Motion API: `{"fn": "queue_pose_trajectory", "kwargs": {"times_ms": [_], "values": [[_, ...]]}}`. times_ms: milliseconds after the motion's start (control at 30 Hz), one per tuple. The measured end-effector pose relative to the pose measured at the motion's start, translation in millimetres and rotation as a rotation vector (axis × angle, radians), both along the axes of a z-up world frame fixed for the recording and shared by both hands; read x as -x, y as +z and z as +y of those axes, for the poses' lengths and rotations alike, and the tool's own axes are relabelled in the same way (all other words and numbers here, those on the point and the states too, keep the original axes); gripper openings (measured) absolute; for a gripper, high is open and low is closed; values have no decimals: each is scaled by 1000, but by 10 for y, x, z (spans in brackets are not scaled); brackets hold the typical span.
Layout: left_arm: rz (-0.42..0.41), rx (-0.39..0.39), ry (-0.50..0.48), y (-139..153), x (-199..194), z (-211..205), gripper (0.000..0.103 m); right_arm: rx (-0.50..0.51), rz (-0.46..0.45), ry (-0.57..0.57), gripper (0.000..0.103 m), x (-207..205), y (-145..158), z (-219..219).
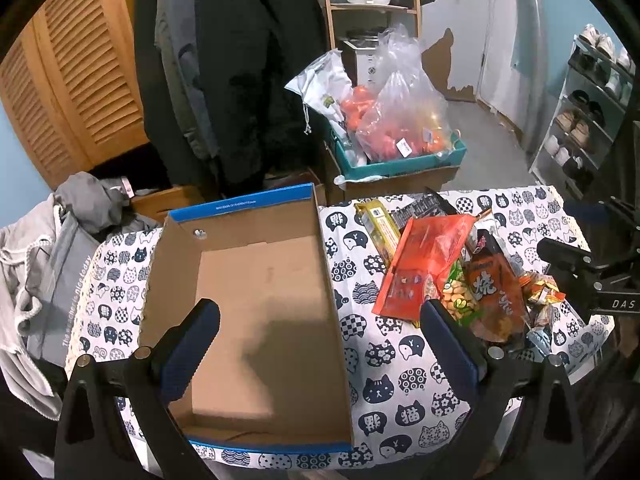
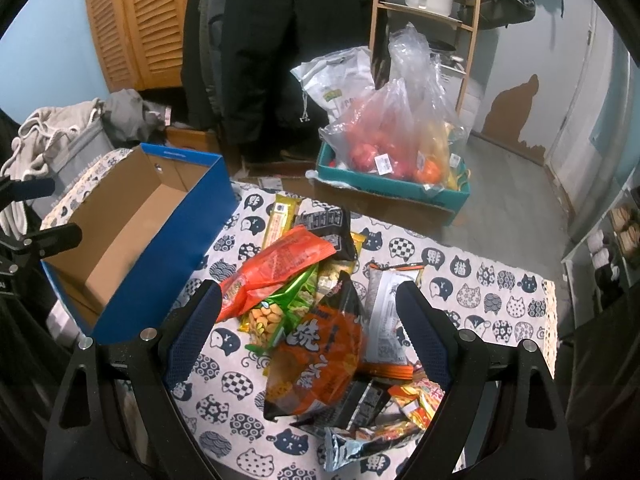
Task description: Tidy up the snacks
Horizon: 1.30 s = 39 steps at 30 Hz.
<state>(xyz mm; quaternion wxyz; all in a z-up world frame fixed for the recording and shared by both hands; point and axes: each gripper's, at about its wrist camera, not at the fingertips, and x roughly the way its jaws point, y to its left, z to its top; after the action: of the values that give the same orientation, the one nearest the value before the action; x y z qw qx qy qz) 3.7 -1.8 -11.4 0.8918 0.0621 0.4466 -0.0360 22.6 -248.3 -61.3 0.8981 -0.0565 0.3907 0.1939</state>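
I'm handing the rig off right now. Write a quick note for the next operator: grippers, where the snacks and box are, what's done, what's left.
Left gripper: open, holding nothing, over the box.
Right gripper: open, holding nothing, over the snack pile.
Box: on the left of the cat-print cloth, no snacks in it.
Snacks: all heaped on the cloth right of the box; orange bag and peanut bag on top, yellow bar at the far edge.
Done: nothing packed.
Left: move every snack into the box.
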Motion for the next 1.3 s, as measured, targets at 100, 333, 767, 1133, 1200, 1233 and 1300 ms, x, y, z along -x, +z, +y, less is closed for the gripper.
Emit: {"fn": "queue_pose_trajectory", "kwargs": {"times_ms": [100,333,767,1133,1200,1233,1300], "values": [[2,1,-1,-5,-3,-2,101,2,1,1,87,-3,1,6],[15,6,-8,-27,-3,-26,101,4,1,0,87,-3,-13,-4],[17,6,-9,-32,1,-39,101,13,4,-1,87,7,-57,-1],[18,8,-11,-34,3,-53,101,14,7,-2,87,-11,-40,14],[18,7,-10,-34,5,-49,101,15,8,-2,87,-5,-49,5],[18,8,-11,-33,4,-47,101,15,7,-2,87,-11,-40,17],[17,7,-11,-33,3,-48,101,15,7,-2,87,-10,-41,15]]}}
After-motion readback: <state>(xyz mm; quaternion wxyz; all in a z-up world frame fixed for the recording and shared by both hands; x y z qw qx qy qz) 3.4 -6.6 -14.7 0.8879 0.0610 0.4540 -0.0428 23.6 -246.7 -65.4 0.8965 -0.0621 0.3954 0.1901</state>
